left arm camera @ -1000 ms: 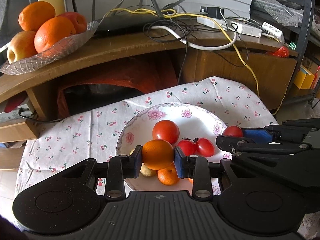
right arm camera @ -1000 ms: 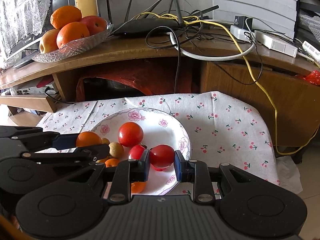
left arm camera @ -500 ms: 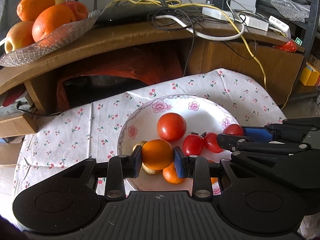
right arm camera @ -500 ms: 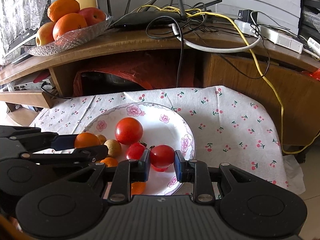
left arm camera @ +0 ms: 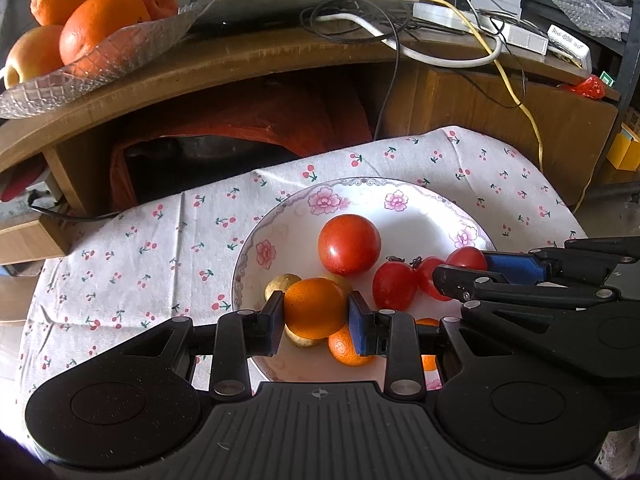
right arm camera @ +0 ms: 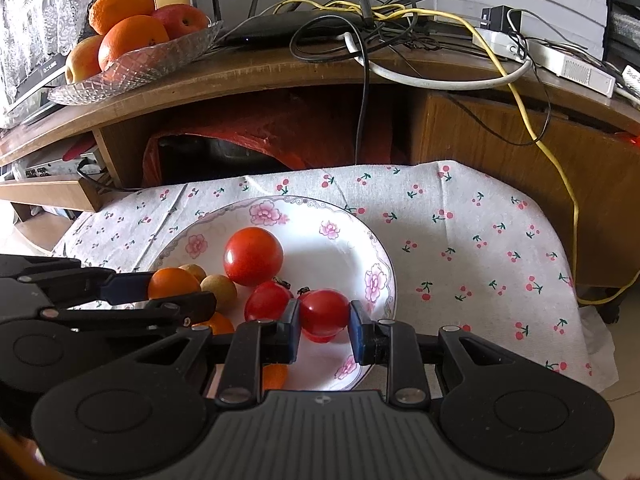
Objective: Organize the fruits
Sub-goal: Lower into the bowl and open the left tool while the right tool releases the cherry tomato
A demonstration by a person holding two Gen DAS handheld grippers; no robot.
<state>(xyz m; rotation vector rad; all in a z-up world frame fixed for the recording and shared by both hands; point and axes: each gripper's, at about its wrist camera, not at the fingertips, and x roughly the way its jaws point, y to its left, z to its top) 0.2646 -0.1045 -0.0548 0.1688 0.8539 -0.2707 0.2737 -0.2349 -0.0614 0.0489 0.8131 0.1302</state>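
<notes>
Orange-skinned, firm and light, the tangerine [left arm camera: 314,307] sits pinched across its middle in the left tool [left arm camera: 316,318]; the right tool [right arm camera: 323,326] squeezes a soft, bruisable tomato [right arm camera: 324,312] above the plate [right arm camera: 376,248] near the surface's front edge.

**Fruit on the flowered plate**

You see a small orange [left arm camera: 315,307] and a small red tomato [right arm camera: 324,313] raised above the flowered plate [right arm camera: 376,256], where a large tomato [right arm camera: 253,255], another small tomato [right arm camera: 267,301], tangerines and brownish fruits lie.
</notes>
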